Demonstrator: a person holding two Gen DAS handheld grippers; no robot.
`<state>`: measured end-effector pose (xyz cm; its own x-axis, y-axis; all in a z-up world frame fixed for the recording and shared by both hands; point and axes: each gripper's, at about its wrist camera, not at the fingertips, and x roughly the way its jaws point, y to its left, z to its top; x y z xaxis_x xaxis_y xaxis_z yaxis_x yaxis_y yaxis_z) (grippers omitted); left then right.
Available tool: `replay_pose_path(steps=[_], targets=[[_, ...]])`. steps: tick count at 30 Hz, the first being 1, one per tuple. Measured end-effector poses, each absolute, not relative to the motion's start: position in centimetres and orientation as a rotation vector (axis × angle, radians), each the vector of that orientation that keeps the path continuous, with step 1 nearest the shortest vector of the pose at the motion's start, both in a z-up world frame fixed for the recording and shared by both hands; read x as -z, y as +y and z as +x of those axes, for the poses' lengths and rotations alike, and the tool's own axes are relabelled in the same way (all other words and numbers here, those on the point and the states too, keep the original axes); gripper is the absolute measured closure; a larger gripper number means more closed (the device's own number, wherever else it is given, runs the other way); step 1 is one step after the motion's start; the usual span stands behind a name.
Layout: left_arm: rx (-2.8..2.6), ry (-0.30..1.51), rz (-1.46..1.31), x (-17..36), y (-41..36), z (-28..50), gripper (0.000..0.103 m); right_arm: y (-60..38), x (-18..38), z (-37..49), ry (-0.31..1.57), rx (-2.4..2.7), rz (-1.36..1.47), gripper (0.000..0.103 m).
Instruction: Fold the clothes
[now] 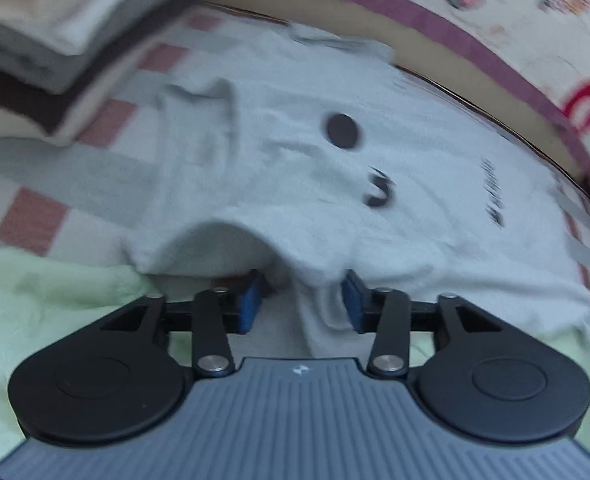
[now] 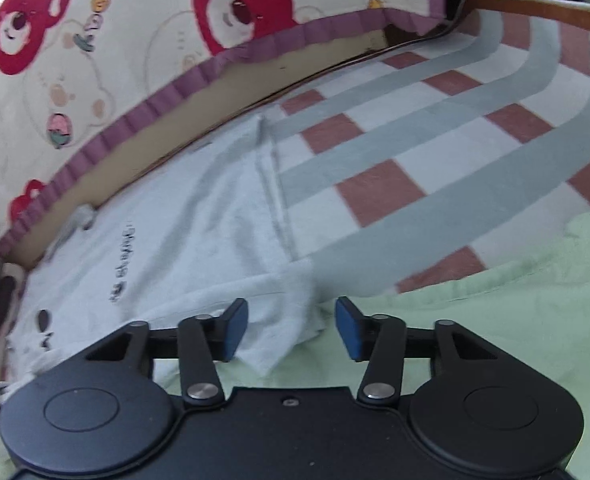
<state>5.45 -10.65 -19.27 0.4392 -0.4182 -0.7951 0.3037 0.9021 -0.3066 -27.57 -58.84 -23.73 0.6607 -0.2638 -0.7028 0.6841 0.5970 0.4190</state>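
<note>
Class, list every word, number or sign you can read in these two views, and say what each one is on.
"3": dark mark on the white T-shirt; may be part of a face print.
Dark line of lettering on the T-shirt: too blurred to read.
Coloured lettering on the bear blanket: too blurred to read.
Small logo on the left hand-held gripper: too small to read.

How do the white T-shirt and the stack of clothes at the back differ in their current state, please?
The white T-shirt lies spread out flat with a printed face showing, while the stack of clothes is already folded and layered. The T-shirt is one pale garment; the stack mixes cream, grey and dark brown pieces. The left gripper has T-shirt fabric between its open pads; nothing touches the stack. Both rest on the checked sheet.
</note>
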Motion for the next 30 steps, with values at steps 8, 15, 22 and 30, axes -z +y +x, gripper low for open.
replay_pose_path(steps=[8, 15, 22, 30], targets=[[0.558, 0.957, -0.18, 18.1, -11.1, 4.7, 0.054, -58.7, 25.7, -24.9, 0.571, 0.569, 0.746, 0.057], [0.553, 0.881, -0.129, 17.3, -11.5, 4.3, 0.053, -58.0, 23.7, -25.6, 0.38, 0.391, 0.752, 0.098], [0.536, 0.985, -0.178, 20.0, -12.3, 5.9, 0.05, -58.2, 25.6, -23.5, 0.535, 0.404, 0.719, 0.063], [0.605, 0.996, -0.033, 19.3, -13.0, 6.4, 0.095, -61.0, 26.0, -20.0, 0.548, 0.383, 0.697, 0.096]])
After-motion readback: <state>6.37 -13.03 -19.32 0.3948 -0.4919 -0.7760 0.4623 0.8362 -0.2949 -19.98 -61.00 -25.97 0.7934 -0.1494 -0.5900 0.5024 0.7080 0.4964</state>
